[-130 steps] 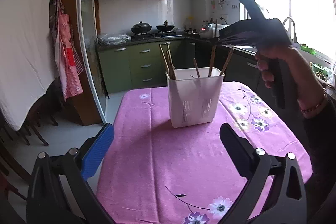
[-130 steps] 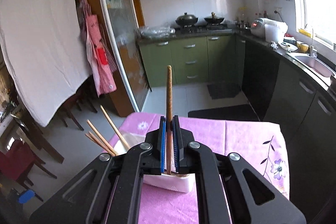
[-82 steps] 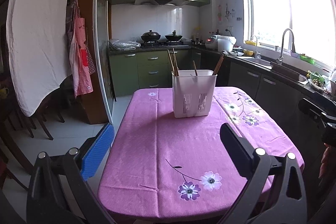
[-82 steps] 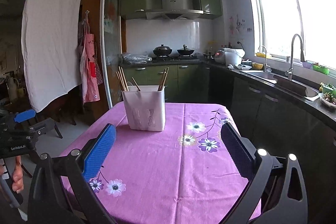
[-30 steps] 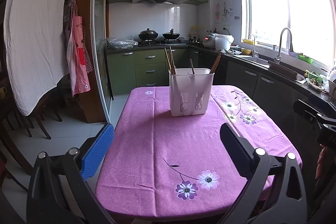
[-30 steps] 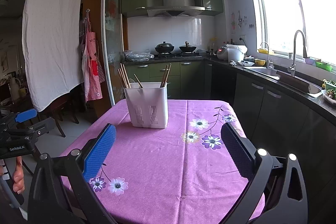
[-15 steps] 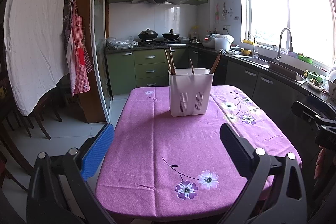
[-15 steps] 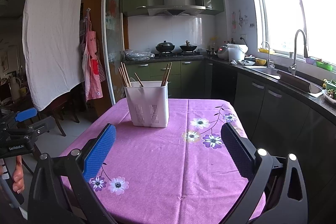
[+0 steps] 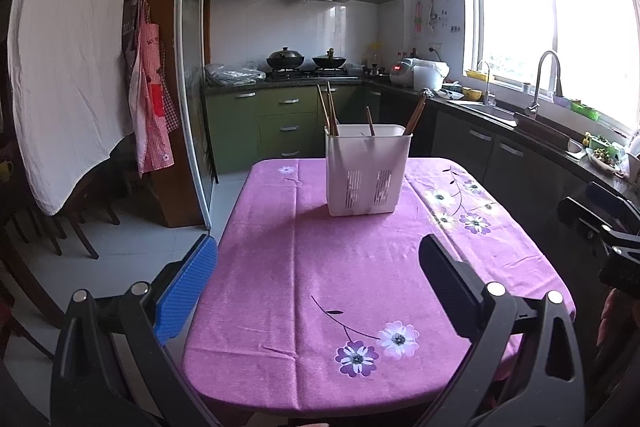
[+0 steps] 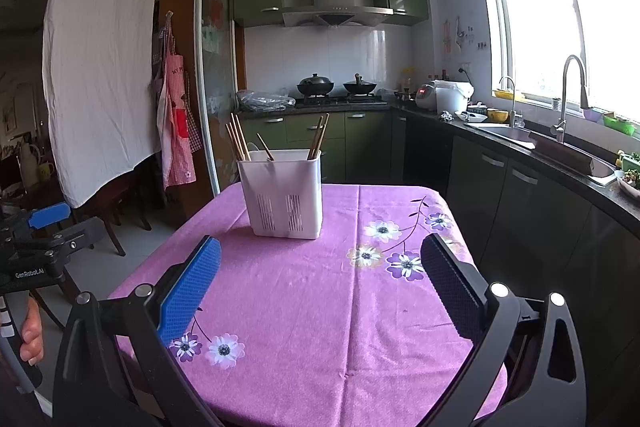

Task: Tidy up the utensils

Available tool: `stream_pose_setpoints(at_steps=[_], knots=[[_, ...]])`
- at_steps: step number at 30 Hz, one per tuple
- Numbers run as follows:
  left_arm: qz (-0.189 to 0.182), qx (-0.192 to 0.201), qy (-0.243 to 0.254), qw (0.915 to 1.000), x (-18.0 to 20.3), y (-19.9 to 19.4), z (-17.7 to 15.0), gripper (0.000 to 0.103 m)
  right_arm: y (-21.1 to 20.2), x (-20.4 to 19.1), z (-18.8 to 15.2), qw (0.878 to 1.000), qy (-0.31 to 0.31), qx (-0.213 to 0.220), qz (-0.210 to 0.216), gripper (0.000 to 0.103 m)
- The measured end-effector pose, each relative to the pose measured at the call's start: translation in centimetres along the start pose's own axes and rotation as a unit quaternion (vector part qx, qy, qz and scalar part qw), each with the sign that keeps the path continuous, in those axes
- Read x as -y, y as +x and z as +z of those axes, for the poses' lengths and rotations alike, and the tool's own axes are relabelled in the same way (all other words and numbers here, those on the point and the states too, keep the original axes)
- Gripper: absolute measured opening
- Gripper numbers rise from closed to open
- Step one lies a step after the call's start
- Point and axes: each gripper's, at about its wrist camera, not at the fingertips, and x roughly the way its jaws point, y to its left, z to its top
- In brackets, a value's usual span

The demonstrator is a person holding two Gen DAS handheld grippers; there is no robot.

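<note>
A white plastic utensil holder (image 9: 367, 174) stands upright near the far end of the purple flowered table (image 9: 360, 279); it also shows in the right wrist view (image 10: 285, 194). Several wooden chopsticks (image 9: 329, 111) stand in its compartments, also seen in the right wrist view (image 10: 237, 137). My left gripper (image 9: 318, 277) is open and empty, held back at the near end of the table. My right gripper (image 10: 320, 277) is open and empty, held back at the table's near right side. Each gripper's body shows at the edge of the other's view.
A dark counter with sink and tap (image 9: 540, 83) runs along the right. Green cabinets and a stove with two pots (image 9: 304, 61) stand behind the table. A glass sliding door (image 9: 192, 107), a hanging apron and chairs (image 9: 48, 219) are on the left.
4.3 s ago my right gripper held a chopstick over the holder; it now stands in the holder and that gripper is open. Both grippers have drawn back from the table.
</note>
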Motion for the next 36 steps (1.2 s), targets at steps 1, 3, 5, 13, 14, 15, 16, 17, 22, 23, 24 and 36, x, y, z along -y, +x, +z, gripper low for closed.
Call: stream_pose_setpoints(at_steps=[1,3,5,13,14,15,16,17,22,23,24,36], knots=[[0.002,0.001,0.001,1.0,0.08,-0.05,-0.02,0.096,0.04,0.0,0.0,1.0,0.0,-0.001,0.001,0.098],[0.003,0.002,0.003,1.0,0.05,-0.07,0.09,0.096,0.07,-0.05,0.1,1.0,0.0,-0.001,0.0,0.098],[0.002,0.0,0.003,1.0,0.03,-0.08,0.09,0.096,0.1,-0.07,0.1,1.0,-0.001,0.0,0.001,0.098],[0.004,0.0,0.002,1.0,0.0,-0.19,0.06,0.096,0.12,-0.01,0.03,1.0,-0.001,-0.001,0.001,0.098],[0.004,-0.001,0.001,1.0,-0.06,-0.18,0.07,0.096,0.15,0.03,0.01,1.0,-0.001,-0.002,0.002,0.098],[0.002,-0.002,0.001,1.0,-0.05,-0.19,0.06,0.096,0.17,0.0,0.02,1.0,-0.001,-0.002,0.002,0.098],[0.002,-0.001,0.001,1.0,-0.03,-0.21,0.04,0.096,0.24,0.02,0.02,1.0,-0.002,-0.002,0.002,0.098],[0.002,-0.001,0.001,1.0,-0.04,-0.21,0.0,0.096,0.25,0.01,0.02,1.0,-0.002,-0.002,0.003,0.098],[-0.005,-0.005,0.002,1.0,-0.06,-0.06,0.06,0.096,0.31,-0.01,0.02,1.0,-0.003,-0.003,0.004,0.098],[-0.006,-0.006,0.003,1.0,-0.05,-0.01,0.07,0.096,0.32,-0.03,0.01,1.0,-0.003,-0.003,0.003,0.098],[-0.006,-0.006,0.003,1.0,0.01,-0.01,0.02,0.096,0.32,-0.04,0.02,1.0,-0.003,-0.003,0.003,0.098],[-0.008,0.008,0.014,0.9998,0.3,-0.11,0.35,0.096,0.46,-0.01,-0.12,1.0,-0.002,-0.004,0.003,0.098]])
